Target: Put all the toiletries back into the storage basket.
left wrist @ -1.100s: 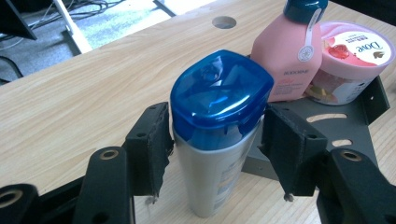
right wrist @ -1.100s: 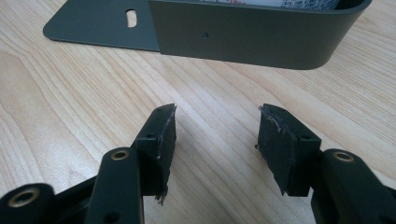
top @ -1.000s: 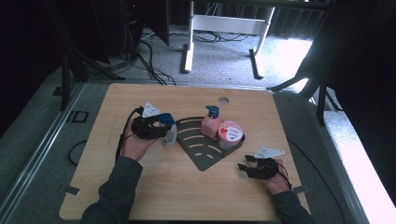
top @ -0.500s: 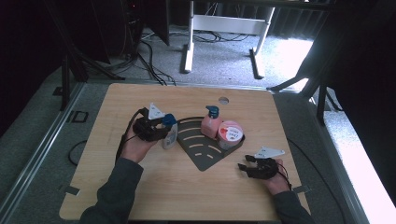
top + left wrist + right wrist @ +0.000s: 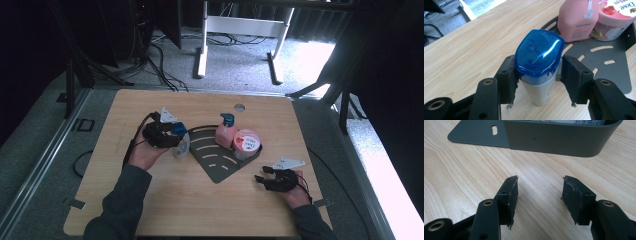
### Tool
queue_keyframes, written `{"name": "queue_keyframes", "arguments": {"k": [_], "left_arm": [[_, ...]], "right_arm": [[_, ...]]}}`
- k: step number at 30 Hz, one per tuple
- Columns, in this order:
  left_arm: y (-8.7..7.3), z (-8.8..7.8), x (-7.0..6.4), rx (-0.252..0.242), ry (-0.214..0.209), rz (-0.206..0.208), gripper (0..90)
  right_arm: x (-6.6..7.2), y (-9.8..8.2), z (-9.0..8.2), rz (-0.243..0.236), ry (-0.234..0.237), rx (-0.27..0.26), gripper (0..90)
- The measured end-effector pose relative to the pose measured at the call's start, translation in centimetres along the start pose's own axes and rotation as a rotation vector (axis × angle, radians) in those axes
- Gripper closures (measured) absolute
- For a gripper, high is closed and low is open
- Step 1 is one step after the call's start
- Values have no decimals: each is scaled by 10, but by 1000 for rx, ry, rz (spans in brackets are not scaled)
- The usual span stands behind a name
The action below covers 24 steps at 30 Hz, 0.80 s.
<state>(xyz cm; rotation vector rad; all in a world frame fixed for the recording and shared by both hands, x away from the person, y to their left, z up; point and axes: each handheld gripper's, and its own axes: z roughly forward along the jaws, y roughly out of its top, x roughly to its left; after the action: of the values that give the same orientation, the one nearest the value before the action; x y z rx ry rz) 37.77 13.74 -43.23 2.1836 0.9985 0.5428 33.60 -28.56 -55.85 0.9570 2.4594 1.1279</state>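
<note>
In the left gripper view, the left gripper has its jaws around a blue-capped white bottle standing upright on the tabletop just beside the dark slotted tray. The jaws have just been opening again, and a thin gap shows at the right pad, so they flank the bottle without squeezing it. This view also reads the labels on the pink pump bottle and the Dove jar, both in the tray.

The right gripper view shows the right gripper standing wide, holding nothing, low over bare wood, facing the tray's curved wall.

The high view shows the tabletop on grey carpet, with cables and a white frame in the upper part.
</note>
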Motion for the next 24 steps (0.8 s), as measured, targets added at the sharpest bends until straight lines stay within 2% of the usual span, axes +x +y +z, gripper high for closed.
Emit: {"name": "queue_keyframes", "arguments": {"k": [3,7,16,24], "left_arm": [[0,6,0,12,5,3,447],[0,12,-1,18,0,0,458],[1,11,-7,31,41,-13,490],[2,9,-8,64,41,-7,511]], "right_arm": [[0,0,0,0,1,0,459],[0,0,0,0,1,0,459],[0,0,0,-1,0,1,459],[0,0,0,-1,0,1,459]]}}
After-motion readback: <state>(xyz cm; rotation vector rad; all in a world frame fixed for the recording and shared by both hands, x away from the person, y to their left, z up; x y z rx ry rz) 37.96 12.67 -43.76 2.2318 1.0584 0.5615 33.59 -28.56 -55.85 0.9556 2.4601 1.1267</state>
